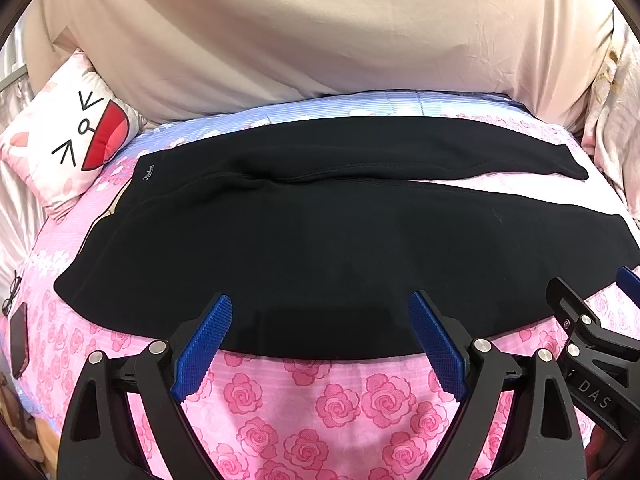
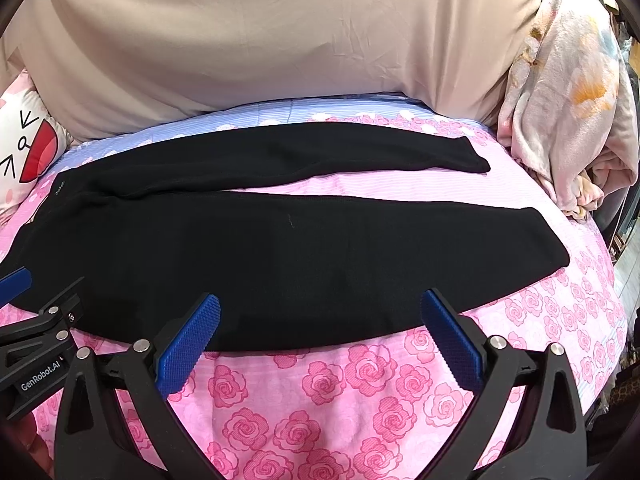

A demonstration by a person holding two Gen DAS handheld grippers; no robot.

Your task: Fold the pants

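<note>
Black pants [image 1: 320, 240] lie flat across a pink rose-print bedsheet [image 1: 312, 408], waistband to the left, both legs stretching right and spread apart in a narrow V. My left gripper [image 1: 320, 308] hovers wide open over the near edge of the closer leg, blue pads [image 1: 204, 344] apart with nothing between them. In the right wrist view the same pants [image 2: 280, 252] fill the middle, and my right gripper [image 2: 320, 304] is open too, above the near edge of the lower leg. Each gripper shows at the edge of the other's view.
A white cartoon-face pillow [image 1: 76, 136] lies at the left. A beige cover [image 1: 300, 32] rises behind the bed. A crumpled floral blanket [image 2: 568, 112] is heaped at the right. Glasses [image 1: 12, 292] and a dark phone [image 1: 18, 340] rest at the bed's left edge.
</note>
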